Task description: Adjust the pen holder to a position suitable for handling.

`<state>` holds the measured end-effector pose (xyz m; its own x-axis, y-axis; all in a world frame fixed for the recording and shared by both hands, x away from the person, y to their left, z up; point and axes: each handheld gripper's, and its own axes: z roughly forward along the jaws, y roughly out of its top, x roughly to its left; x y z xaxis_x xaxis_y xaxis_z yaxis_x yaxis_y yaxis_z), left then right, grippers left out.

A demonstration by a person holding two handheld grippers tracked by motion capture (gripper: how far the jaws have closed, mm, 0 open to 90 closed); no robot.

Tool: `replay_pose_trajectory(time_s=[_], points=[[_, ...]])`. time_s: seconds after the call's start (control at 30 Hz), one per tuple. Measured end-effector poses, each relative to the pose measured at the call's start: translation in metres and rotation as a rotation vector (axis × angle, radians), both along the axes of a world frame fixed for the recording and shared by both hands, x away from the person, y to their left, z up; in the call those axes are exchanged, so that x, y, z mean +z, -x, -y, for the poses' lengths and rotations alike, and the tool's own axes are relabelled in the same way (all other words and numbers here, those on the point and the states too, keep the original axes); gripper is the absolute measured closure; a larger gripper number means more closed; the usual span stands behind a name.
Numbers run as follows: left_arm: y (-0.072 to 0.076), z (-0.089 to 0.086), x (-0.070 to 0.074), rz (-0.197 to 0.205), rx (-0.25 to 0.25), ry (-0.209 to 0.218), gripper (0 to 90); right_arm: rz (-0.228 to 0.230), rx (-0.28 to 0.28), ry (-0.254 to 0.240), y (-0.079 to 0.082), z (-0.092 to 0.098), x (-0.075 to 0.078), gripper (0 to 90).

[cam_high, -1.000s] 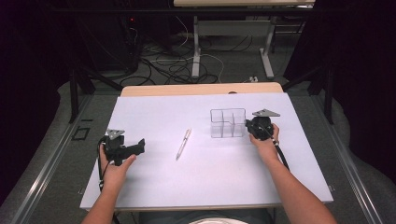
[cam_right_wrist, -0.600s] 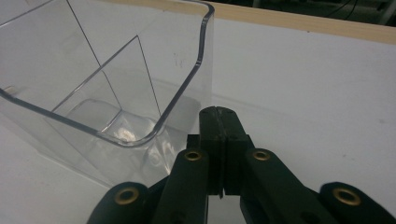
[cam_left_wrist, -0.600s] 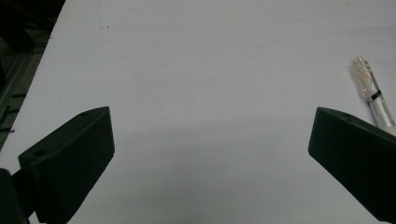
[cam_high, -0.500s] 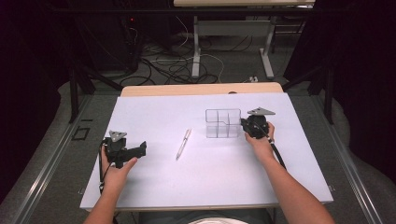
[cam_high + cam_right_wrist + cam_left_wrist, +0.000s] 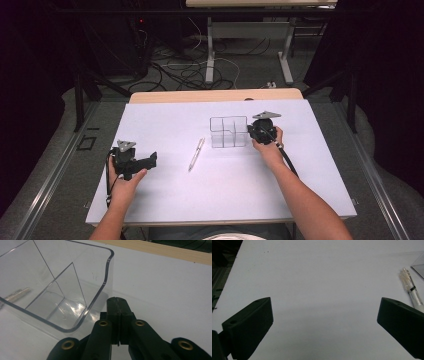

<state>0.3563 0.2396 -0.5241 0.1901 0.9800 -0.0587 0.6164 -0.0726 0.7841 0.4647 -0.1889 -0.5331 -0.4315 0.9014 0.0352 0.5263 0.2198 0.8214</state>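
A clear plastic box [image 5: 228, 131] with inner dividers stands on the white table top [image 5: 225, 195], right of centre. My right gripper [image 5: 251, 133] is shut with nothing in it. Its closed tips [image 5: 116, 300] sit against the rounded corner of the box [image 5: 57, 287]. A clear pen [image 5: 196, 154] lies left of the box, apart from it. It appears blurred through the box wall as a pale streak [image 5: 17, 294]. My left gripper [image 5: 149, 161] rests open near the table's left side. Its jaws stand wide apart over bare table [image 5: 324, 315], and the pen [image 5: 412, 288] lies beyond the right jaw.
A corner of the clear box [image 5: 419, 265] shows at the right edge of the left gripper view. A wooden strip [image 5: 215, 95] runs along the table's far edge. Beyond it are desk legs and loose cables [image 5: 200, 65] on the floor.
The right gripper has moved left, and the clear box has slid left with it, closer to the pen. The left gripper has stayed almost where it was.
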Motion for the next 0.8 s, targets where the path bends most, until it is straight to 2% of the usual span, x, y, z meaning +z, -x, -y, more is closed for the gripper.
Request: replay_pose_trajectory(time_s=[0.17, 0.3, 0.5, 0.57, 0.63, 0.73, 0.8], points=[[-0.001, 0.001, 0.0, -0.003, -0.009, 0.0, 0.4, -0.006, -0.005, 0.007, 0.002, -0.009, 0.001, 90.0], [-0.001, 0.001, 0.0, -0.003, -0.014, -0.005, 0.5, -0.006, -0.009, 0.033, 0.005, -0.017, 0.001, 90.0], [-0.001, 0.003, 0.0, -0.002, -0.025, -0.002, 0.4, -0.018, -0.013, 0.023, 0.007, -0.016, 0.002, 87.8], [-0.001, 0.004, 0.001, -0.009, -0.03, -0.011, 0.4, -0.004, -0.005, 0.018, 0.013, -0.012, 0.01, 82.9], [-0.001, 0.004, 0.001, -0.008, -0.032, -0.008, 0.4, 0.004, -0.008, 0.014, 0.015, -0.01, 0.013, 82.1], [-0.001, 0.004, 0.002, -0.01, -0.029, -0.006, 0.4, 0.017, -0.013, -0.021, 0.026, -0.004, 0.026, 76.4], [-0.001, 0.004, 0.002, -0.007, -0.028, -0.005, 0.5, 0.024, -0.011, -0.022, 0.029, -0.003, 0.029, 74.5]])
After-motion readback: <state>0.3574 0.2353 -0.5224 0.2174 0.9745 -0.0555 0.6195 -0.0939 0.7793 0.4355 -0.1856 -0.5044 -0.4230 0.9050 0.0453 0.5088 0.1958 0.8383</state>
